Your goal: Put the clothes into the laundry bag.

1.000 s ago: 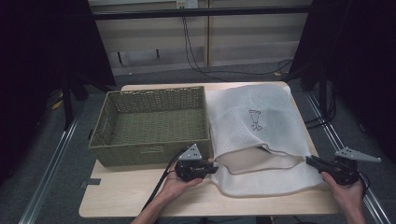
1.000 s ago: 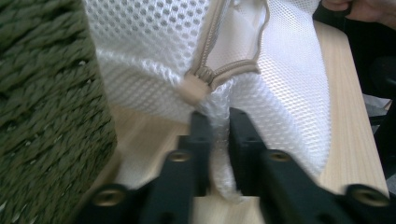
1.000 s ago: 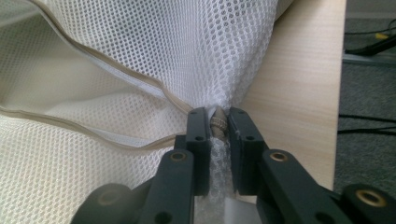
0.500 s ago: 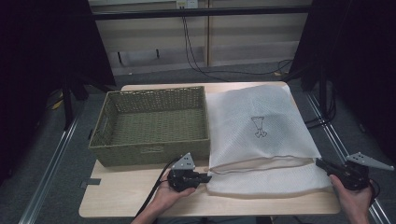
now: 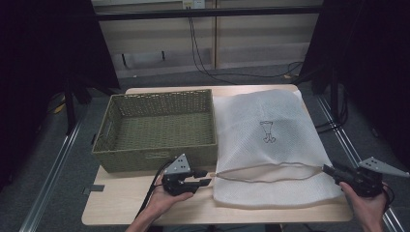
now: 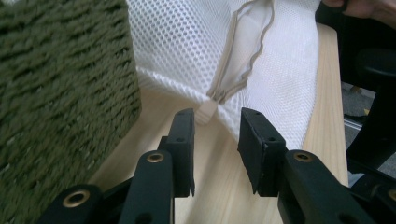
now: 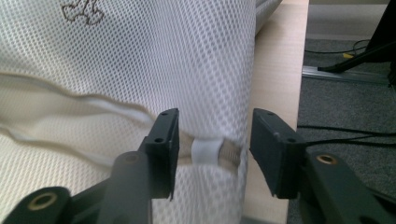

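A white mesh bag (image 5: 270, 140) with a small dark emblem lies flat on the right half of the table, its zipper mouth (image 5: 270, 176) slightly parted near the front. My left gripper (image 5: 205, 178) lies at the mouth's left end. In the left gripper view its jaws (image 6: 217, 121) have just been opening, and the zipper's white end tab (image 6: 208, 112) sits just beyond the tips, untouched. My right gripper (image 5: 328, 169) is at the mouth's right end. Its jaws (image 7: 215, 122) have just been opening too, with a white tab (image 7: 204, 151) loose between them.
An olive woven basket (image 5: 154, 157) stands on the left half of the table, close to my left gripper (image 6: 65, 93). The table's right edge (image 7: 280, 93) runs just beside the bag, with floor and cables below. A rail and dark stands border the table.
Both grippers held the bag's mouth ends, pulled it taut, then let go. The gaping mouth has settled flat. The left gripper drew back toward the left.
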`<state>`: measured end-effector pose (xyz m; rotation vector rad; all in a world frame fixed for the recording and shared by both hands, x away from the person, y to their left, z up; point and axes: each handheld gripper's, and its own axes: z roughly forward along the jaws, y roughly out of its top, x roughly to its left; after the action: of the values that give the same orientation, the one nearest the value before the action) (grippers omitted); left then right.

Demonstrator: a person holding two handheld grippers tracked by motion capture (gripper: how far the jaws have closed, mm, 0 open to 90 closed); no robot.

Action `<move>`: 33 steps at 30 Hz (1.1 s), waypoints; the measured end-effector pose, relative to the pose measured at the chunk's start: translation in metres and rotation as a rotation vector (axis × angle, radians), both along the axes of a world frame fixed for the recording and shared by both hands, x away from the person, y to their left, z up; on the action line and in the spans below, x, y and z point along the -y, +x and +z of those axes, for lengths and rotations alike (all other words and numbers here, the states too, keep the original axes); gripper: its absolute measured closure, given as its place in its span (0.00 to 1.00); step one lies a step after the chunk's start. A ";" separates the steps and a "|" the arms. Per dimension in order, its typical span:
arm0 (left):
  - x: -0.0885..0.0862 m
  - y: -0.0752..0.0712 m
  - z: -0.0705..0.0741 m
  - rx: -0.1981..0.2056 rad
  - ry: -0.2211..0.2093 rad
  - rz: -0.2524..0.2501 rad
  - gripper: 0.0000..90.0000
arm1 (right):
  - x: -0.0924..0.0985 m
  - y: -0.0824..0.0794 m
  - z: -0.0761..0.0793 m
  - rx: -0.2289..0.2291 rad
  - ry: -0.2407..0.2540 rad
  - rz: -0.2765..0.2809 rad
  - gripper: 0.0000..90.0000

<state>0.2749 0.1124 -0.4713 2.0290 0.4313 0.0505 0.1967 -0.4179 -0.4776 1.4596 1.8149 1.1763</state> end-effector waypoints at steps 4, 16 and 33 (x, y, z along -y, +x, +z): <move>0.011 0.005 0.001 0.013 -0.043 -0.007 0.67 | 0.006 0.016 -0.008 -0.040 0.020 -0.022 0.67; 0.040 0.007 -0.023 0.004 0.125 -0.039 1.00 | 0.015 0.014 -0.017 -0.049 0.008 -0.067 0.92; -0.002 -0.003 -0.010 0.037 0.019 0.031 0.82 | -0.006 -0.003 0.009 0.074 0.004 0.004 0.57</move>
<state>0.2715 0.1140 -0.4814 2.0373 0.4404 0.1117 0.1935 -0.4124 -0.4682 1.3970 1.7676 1.2199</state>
